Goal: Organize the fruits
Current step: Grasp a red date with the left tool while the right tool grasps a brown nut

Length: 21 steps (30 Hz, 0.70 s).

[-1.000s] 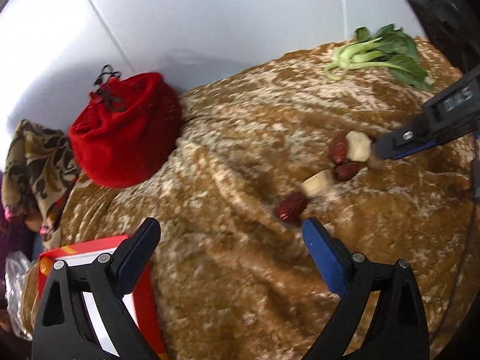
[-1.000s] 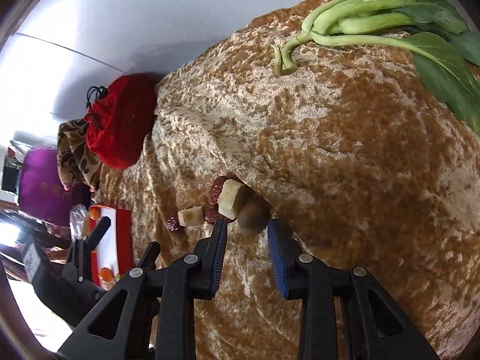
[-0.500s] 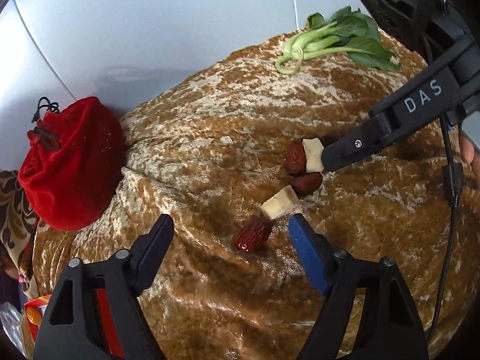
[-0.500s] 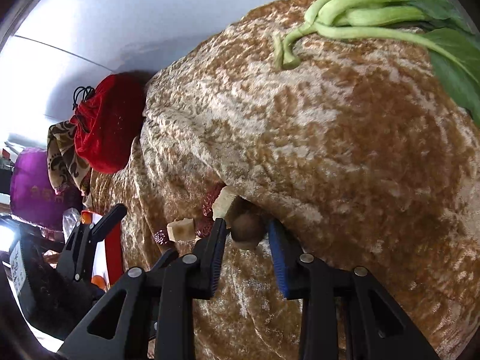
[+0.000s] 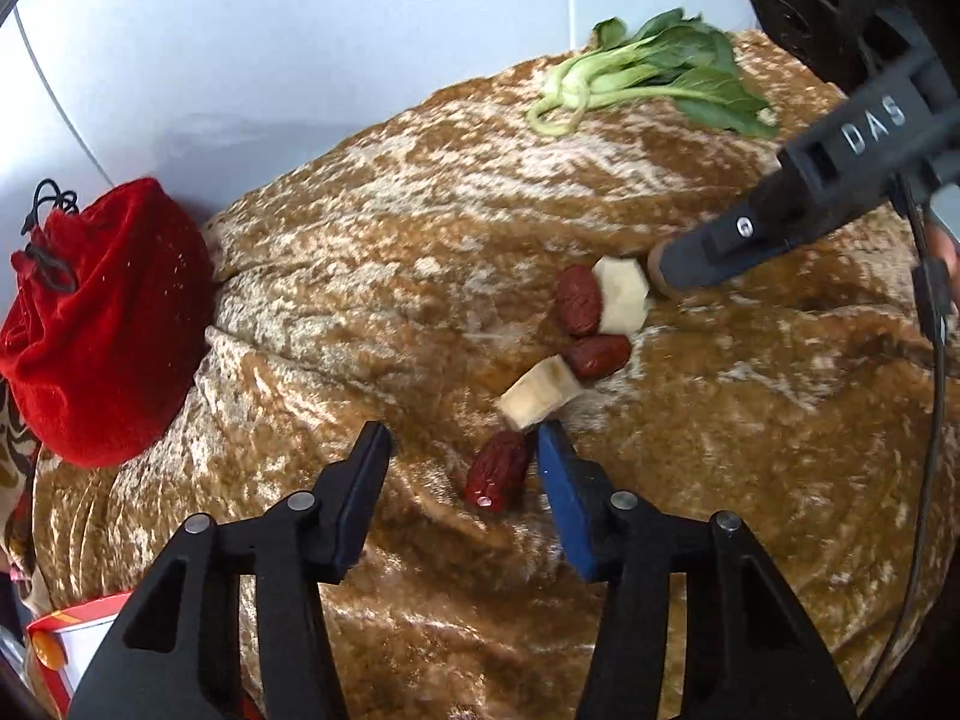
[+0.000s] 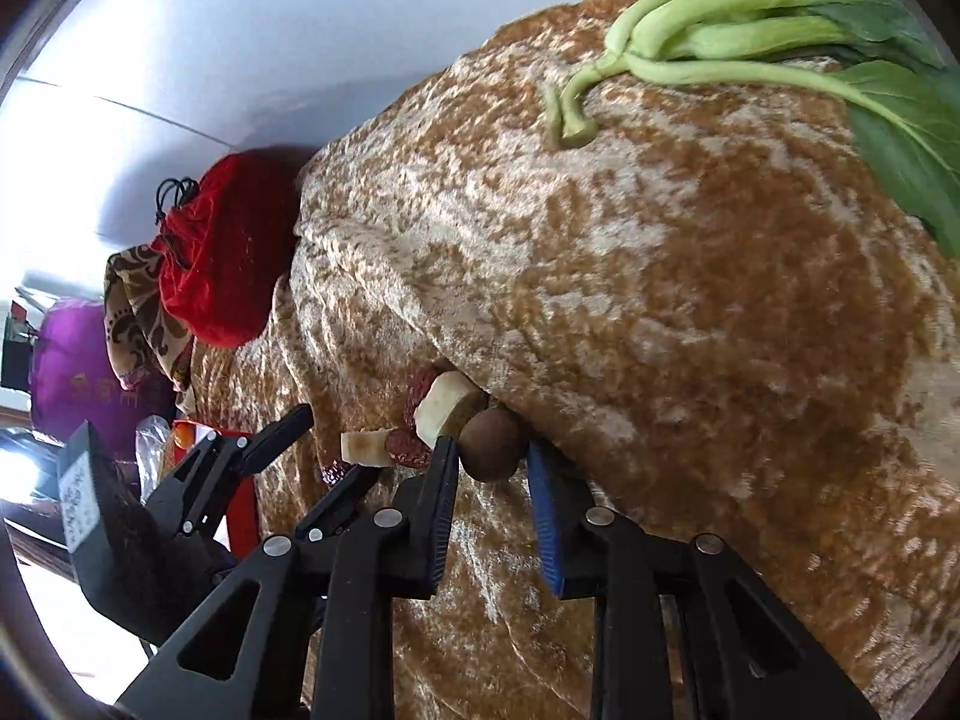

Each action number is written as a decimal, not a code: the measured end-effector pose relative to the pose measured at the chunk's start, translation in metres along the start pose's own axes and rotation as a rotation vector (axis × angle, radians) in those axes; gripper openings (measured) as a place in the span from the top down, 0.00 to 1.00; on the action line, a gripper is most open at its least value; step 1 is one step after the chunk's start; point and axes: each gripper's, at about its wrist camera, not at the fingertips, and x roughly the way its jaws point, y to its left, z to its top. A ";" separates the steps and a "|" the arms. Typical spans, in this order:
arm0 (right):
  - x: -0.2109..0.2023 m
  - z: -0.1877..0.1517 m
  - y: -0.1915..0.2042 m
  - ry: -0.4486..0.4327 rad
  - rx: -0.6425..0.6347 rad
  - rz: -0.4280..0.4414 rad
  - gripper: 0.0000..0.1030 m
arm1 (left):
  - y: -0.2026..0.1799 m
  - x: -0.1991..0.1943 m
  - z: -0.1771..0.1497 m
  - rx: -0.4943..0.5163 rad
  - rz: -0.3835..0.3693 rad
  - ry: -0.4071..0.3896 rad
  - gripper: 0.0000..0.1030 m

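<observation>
Velvet cloth (image 5: 372, 276): golden-brown crushed fabric, wrinkled, covering the whole work surface; all items lie on it.
Left gripper (image 5: 462, 450): black frame, blue pad on the right finger; jaws closing. A red jujube (image 5: 497, 477) lies between the fingers, close against the blue pad; the opposite finger stands clear of it, so nothing is clamped.
Right gripper (image 6: 487, 468): jaws closing around a brown mushroom (image 6: 491, 444). The mushroom sits between the fingertips; contact on both pads cannot be told from either view.
Pale cut pieces: one chunk (image 5: 540, 393) lies just beyond the left gripper's blue pad; a second chunk (image 5: 624, 303) lies just beside the right gripper's tip.
Other jujubes: one (image 5: 577, 300) touches the far side of the second chunk; another (image 5: 597, 355) lies between the two pale chunks.
Bok choy (image 5: 654, 81): green leafy bunch at the far edge of the cloth, well apart from the fruit cluster.
Red pouch (image 5: 99, 324): velvet drawstring bag with black cord, at the left edge of the cloth, against the white wall (image 5: 270, 30).
Patterned fabric (image 6: 135, 300): brown and cream, beside the pouch.
Red-and-white box (image 5: 66, 642): partly visible at the lower left corner.
</observation>
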 end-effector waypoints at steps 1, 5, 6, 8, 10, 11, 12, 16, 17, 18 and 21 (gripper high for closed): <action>-0.004 0.000 -0.001 -0.003 0.005 0.009 0.77 | -0.001 -0.001 0.000 0.001 -0.006 -0.003 0.51; -0.011 0.002 -0.003 0.001 0.008 0.034 0.76 | -0.011 0.004 0.001 0.043 -0.013 0.011 0.51; -0.011 0.002 -0.004 0.007 0.011 0.039 0.76 | -0.013 0.005 0.000 0.053 -0.006 0.016 0.51; -0.009 0.001 -0.004 0.016 0.015 0.047 0.74 | -0.013 0.008 0.000 0.050 -0.008 0.024 0.51; -0.007 0.001 -0.005 0.016 0.023 0.044 0.74 | -0.010 0.009 0.000 0.032 -0.022 0.020 0.56; -0.006 0.001 -0.006 0.014 0.028 0.038 0.74 | -0.008 0.009 0.000 0.021 -0.036 0.017 0.62; -0.005 0.002 -0.007 0.015 0.032 0.036 0.74 | -0.007 0.009 0.001 0.011 -0.046 0.017 0.66; 0.001 0.001 -0.012 0.034 0.057 0.042 0.74 | -0.007 0.009 0.001 0.020 -0.066 0.018 0.73; 0.002 0.001 -0.013 0.039 0.060 0.044 0.73 | -0.007 0.008 0.000 0.019 -0.076 0.020 0.77; 0.003 0.001 -0.012 0.045 0.059 0.045 0.73 | -0.008 0.008 -0.001 0.022 -0.082 0.023 0.79; 0.005 -0.001 -0.008 0.043 0.043 0.030 0.70 | -0.009 0.008 -0.003 0.027 -0.084 0.026 0.79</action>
